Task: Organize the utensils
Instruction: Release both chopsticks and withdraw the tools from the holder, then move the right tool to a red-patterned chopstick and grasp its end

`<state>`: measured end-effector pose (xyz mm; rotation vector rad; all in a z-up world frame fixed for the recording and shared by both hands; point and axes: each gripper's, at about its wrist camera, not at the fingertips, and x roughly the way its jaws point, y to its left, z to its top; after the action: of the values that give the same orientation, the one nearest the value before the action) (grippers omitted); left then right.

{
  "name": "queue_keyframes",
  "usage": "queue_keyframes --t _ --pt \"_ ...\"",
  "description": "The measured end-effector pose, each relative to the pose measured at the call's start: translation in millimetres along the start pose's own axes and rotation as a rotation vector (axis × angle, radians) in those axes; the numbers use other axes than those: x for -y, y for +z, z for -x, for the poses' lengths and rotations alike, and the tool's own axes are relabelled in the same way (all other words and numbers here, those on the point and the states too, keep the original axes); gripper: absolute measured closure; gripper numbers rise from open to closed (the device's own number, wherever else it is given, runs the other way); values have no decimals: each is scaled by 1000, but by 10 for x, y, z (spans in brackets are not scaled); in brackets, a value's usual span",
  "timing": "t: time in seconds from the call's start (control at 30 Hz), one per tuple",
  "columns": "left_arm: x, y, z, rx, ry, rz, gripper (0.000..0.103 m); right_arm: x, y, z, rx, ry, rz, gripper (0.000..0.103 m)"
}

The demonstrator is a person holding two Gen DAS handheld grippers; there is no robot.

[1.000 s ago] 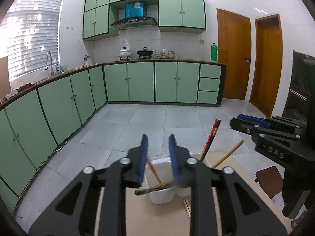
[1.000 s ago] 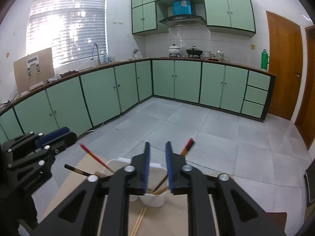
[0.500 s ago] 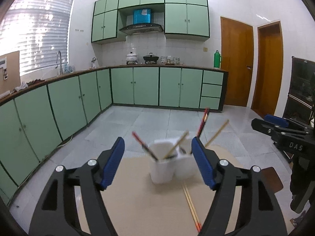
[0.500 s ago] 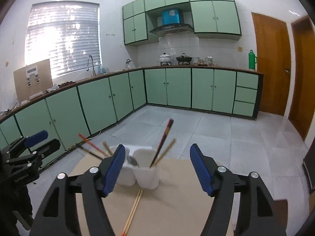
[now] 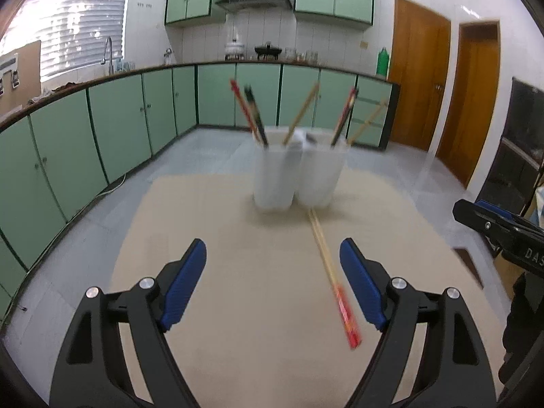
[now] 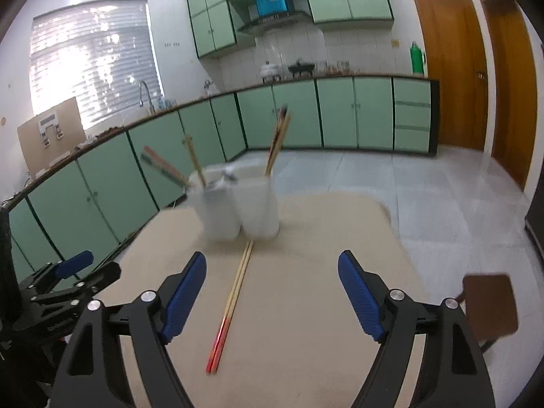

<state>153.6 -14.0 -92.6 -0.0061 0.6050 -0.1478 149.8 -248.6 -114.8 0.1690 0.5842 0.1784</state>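
Two white holder cups (image 5: 299, 176) stand together at the far middle of the beige table (image 5: 238, 306), with chopsticks and a spoon sticking out of them; they also show in the right wrist view (image 6: 238, 204). A pair of chopsticks with red ends (image 5: 331, 272) lies flat on the table in front of the cups, also in the right wrist view (image 6: 231, 306). My left gripper (image 5: 273, 285) is open and empty, well back from the cups. My right gripper (image 6: 272, 292) is open and empty; the loose pair lies just inside its left finger.
The table stands in a kitchen with green cabinets (image 5: 119, 125) along the left and back walls. Wooden doors (image 5: 418, 85) are at the right. A brown stool (image 6: 489, 306) stands at the table's right side. The other gripper (image 5: 503, 234) shows at the right edge.
Both grippers have gone from shut, close over the cups, to wide open, and have pulled back toward the near side of the table. The cups now look farther away.
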Motion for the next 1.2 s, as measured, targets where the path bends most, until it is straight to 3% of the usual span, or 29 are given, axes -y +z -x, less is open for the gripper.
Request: queue_keyframes --t 0.27,0.5,0.67,0.83,1.2 --pt "-32 -424 -166 -128 26 -13 24 -138 -511 -129 -102 -11 4 25" --pt "-61 -637 -276 -195 44 -22 22 -242 -725 -243 -165 -15 28 26" --pt "-86 -737 -369 -236 61 -26 22 -390 -856 -361 -221 -14 70 36" --pt "-151 -794 -416 -258 75 -16 21 -507 -931 -490 -285 -1 101 52" --pt "-204 -830 -460 -280 73 0 19 -606 -924 -635 -311 -38 145 57"
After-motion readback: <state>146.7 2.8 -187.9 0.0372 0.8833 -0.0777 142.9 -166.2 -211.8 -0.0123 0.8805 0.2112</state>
